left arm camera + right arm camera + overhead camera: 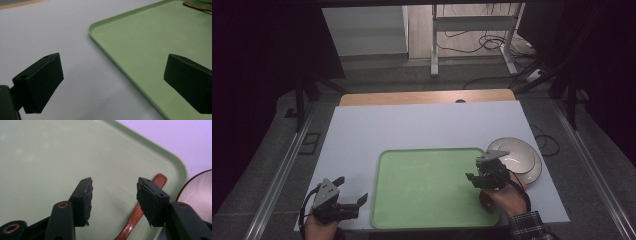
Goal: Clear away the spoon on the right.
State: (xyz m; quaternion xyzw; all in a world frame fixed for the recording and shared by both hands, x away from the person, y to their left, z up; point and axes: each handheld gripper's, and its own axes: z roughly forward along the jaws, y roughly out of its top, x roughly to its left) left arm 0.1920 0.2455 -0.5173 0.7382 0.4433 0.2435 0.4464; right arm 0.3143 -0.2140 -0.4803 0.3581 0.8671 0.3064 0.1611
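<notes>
Your left gripper (343, 200) rests on the white table (362, 130) just off the left edge of the green tray (427, 185). Its jaws are spread wide with nothing between them, and in the left gripper view they straddle the tray's rim. It looks idle for now.

Further right, your right gripper (113, 195) hangs low over the tray's right end, jaws parted and empty. The wooden spoon (140, 210) lies flat in the tray near its right rim, partly under the right-hand jaw, with its rounded end pointing toward the corner. It is just beside the gap between the jaws rather than in it.

At the far right, a white plate (524, 157) sits on the table touching the tray's corner.

I judge the spoon already placed in the tray and released.
</notes>
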